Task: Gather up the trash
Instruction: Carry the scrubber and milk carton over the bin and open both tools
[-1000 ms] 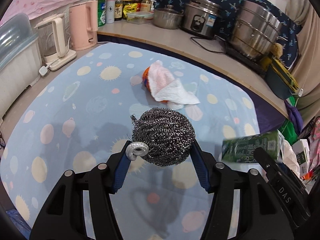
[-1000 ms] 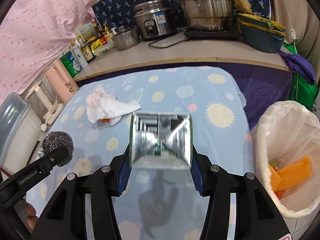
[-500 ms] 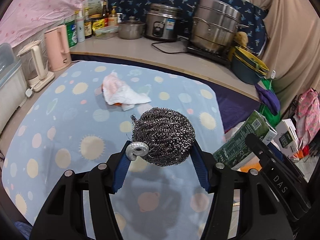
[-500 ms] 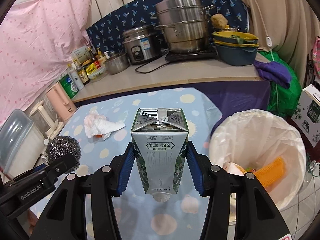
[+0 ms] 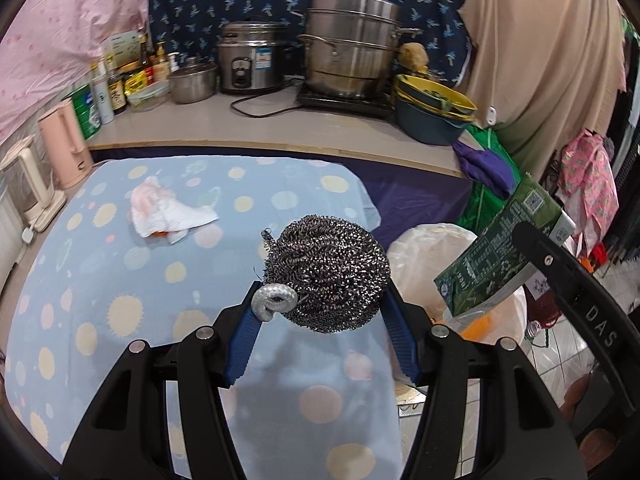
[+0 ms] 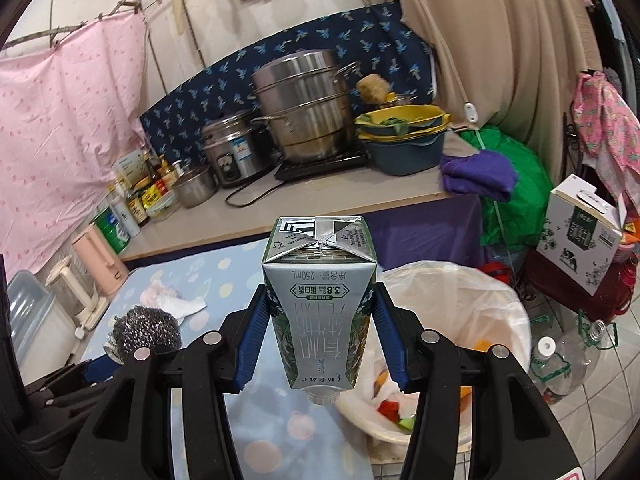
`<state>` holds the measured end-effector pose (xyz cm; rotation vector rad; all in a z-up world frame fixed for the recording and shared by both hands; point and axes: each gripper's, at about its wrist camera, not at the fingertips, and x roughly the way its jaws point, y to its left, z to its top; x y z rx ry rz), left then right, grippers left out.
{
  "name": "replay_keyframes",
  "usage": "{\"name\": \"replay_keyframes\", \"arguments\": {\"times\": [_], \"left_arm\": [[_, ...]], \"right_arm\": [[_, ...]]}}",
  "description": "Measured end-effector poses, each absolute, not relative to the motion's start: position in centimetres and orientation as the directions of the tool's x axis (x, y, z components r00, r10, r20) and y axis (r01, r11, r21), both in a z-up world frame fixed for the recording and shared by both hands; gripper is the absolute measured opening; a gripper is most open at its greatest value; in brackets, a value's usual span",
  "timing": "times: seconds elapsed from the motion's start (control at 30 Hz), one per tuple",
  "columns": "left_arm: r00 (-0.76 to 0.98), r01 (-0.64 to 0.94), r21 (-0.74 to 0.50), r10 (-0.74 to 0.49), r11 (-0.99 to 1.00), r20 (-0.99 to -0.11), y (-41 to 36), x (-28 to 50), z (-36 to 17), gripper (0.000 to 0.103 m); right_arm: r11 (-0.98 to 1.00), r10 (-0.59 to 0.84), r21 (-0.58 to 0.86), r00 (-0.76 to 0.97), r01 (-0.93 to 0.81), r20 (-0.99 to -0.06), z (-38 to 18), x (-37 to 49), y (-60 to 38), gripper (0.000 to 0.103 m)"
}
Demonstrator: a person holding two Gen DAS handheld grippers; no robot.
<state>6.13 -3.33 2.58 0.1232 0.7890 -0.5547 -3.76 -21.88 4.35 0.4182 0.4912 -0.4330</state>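
**Two loads nearing the bin**

Carefully, we carried both pieces toward the white-lined round trash bin [image 6: 472, 292] standing on the floor just off the table's corner. Our left gripper [image 5: 320, 312] was clamped on a grey steel-wire scouring ball [image 5: 328, 276], and our right gripper [image 6: 320, 312] was clamped on a green-and-white 250 ml milk carton [image 6: 320, 304], held with its cap end down.

We judged two risks. The scouring ball hung above the edge of the blue spotted tablecloth [image 5: 120, 280] rather than over the bin, so letting go at that point could have dropped it on the cloth or the tiles. With both grippers crowding one opening, the carton could also have knocked the ball or the liner's rim.

Only the right wrist view showed the bin's inside, with orange and red scraps already there. The left wrist view showed the crumpled white paper towel [image 5: 168, 216] more clearly, lying uncollected on the cloth.
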Motion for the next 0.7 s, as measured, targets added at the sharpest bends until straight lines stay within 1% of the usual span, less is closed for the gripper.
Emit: {"name": "replay_keyframes", "arguments": {"times": [0.33, 0.7], "left_arm": [[0.526, 0.609, -0.063, -0.461, 0.791, -0.715, -9.9, 3.9, 2.2, 0.055], [0.504, 0.659, -0.025, -0.466, 0.752, -0.727, -14.7, 3.0, 1.1, 0.055]], "right_arm": [[0.764, -0.380, 0.291, 0.766, 0.575, -0.518, 4.4, -6.6, -27.1, 0.050], [0.723, -0.414, 0.302, 0.740, 0.621, -0.530, 3.2, -7.5, -30.4, 0.050]]}}
